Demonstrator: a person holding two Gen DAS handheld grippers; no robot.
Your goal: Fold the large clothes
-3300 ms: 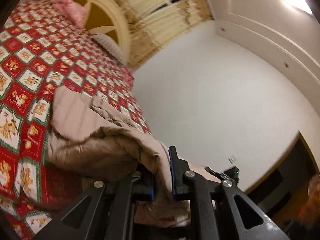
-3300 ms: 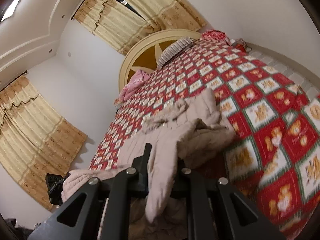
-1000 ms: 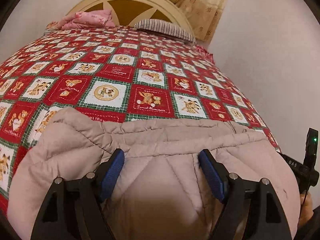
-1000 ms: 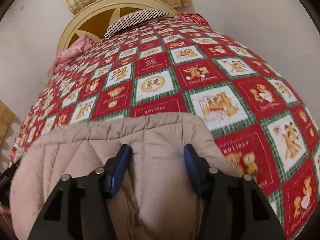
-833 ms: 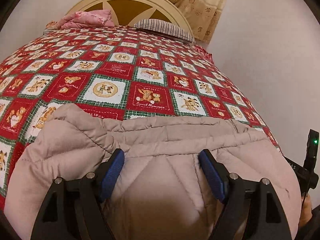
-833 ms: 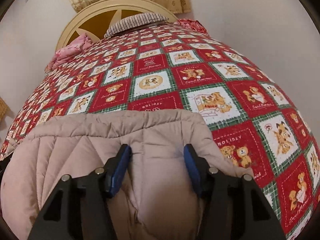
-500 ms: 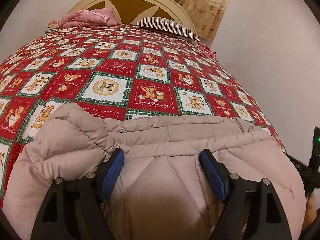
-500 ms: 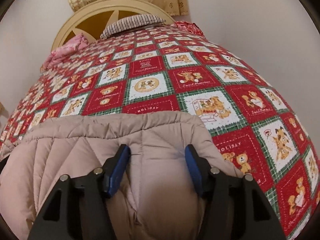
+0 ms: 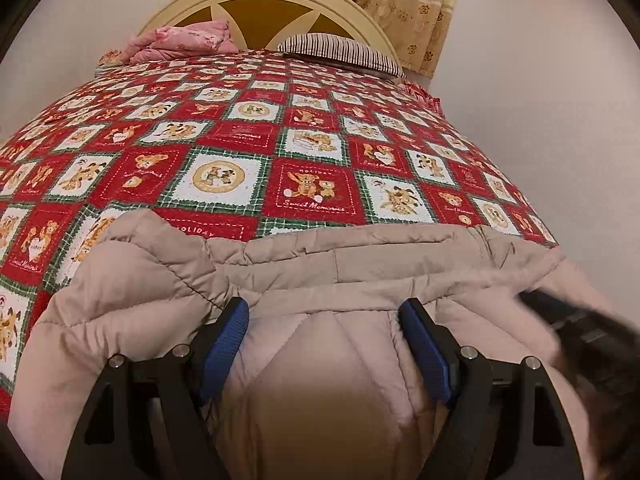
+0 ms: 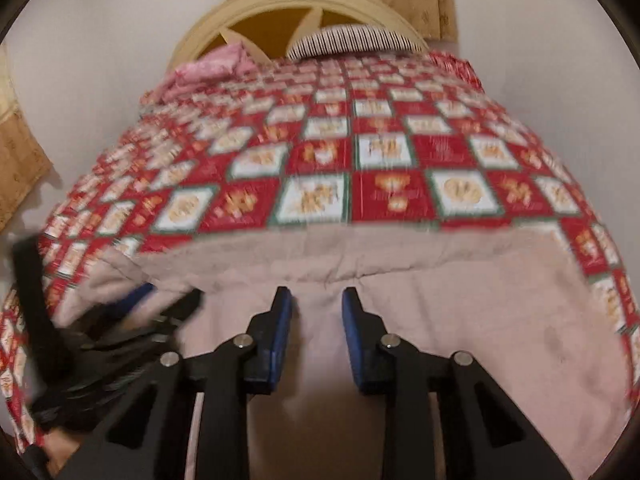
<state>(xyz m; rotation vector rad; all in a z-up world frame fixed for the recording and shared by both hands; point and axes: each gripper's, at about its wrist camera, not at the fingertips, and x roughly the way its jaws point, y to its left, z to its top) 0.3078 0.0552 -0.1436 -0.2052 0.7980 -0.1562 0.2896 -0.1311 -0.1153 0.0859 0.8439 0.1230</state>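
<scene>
A beige quilted puffer jacket lies spread on the near end of the bed, its hem edge facing the headboard. My left gripper is open wide just above the jacket, holding nothing. The right gripper shows blurred at the right edge of the left wrist view. In the right wrist view the same jacket fills the foreground. My right gripper hovers over it with its blue pads apart and nothing between them. The left gripper shows blurred at the left.
The bed wears a red, white and green teddy-bear quilt. At the far end stand a cream round headboard, a striped pillow and a pink bundle of cloth. Yellow curtains hang behind. White walls flank the bed.
Both grippers let go of the jacket, which now lies flat. In the last half second the right gripper swung left toward the left gripper and its jaws narrowed; the left stayed still.
</scene>
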